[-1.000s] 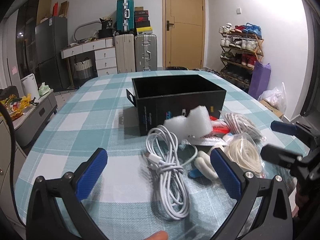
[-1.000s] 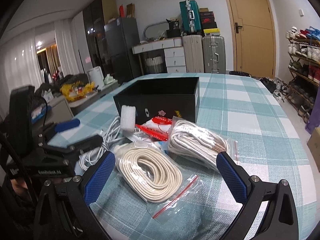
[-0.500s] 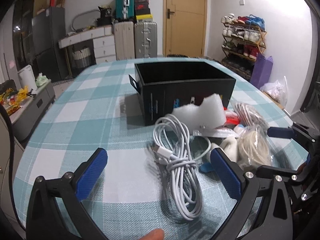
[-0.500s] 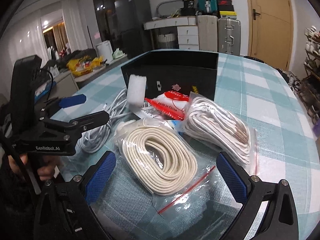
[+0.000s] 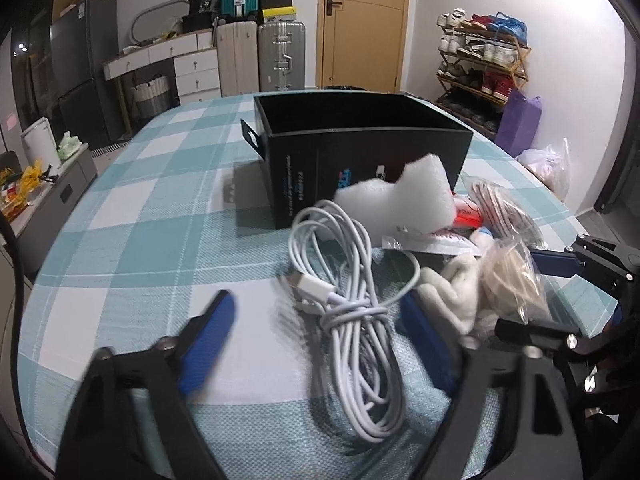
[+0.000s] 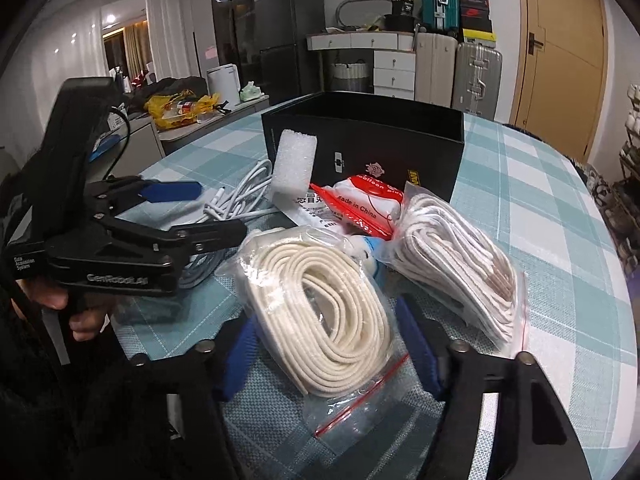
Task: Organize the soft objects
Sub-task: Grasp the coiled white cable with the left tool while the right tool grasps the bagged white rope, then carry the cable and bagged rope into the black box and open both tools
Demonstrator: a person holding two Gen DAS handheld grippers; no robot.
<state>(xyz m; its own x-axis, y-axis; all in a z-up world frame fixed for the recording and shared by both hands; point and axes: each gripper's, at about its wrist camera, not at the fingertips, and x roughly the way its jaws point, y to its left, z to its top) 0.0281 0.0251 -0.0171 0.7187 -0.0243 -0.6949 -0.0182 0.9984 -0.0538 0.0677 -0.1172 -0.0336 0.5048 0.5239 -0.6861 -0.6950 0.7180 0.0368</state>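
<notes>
A coiled white cable (image 5: 352,300) lies on the checked tablecloth between the fingers of my left gripper (image 5: 320,340), which is open around it without pinching it. My right gripper (image 6: 332,344) is open around a bagged coil of cream rope (image 6: 324,312). A second bagged white rope (image 6: 460,256), a white foam block (image 6: 292,168), a red-and-white packet (image 6: 360,204) and a small white plush (image 5: 452,292) lie in front of the open black box (image 5: 360,148). The left gripper also shows in the right wrist view (image 6: 192,216).
The table's right edge (image 5: 560,208) runs close to the pile. Beyond the table stand suitcases (image 5: 280,56), a shoe rack (image 5: 480,72) and a low cabinet (image 5: 60,192) at the left.
Both grippers moved forward and down over the pile. The left gripper's fingers narrowed around the white cable. The right gripper's fingers narrowed around the bagged cream rope.
</notes>
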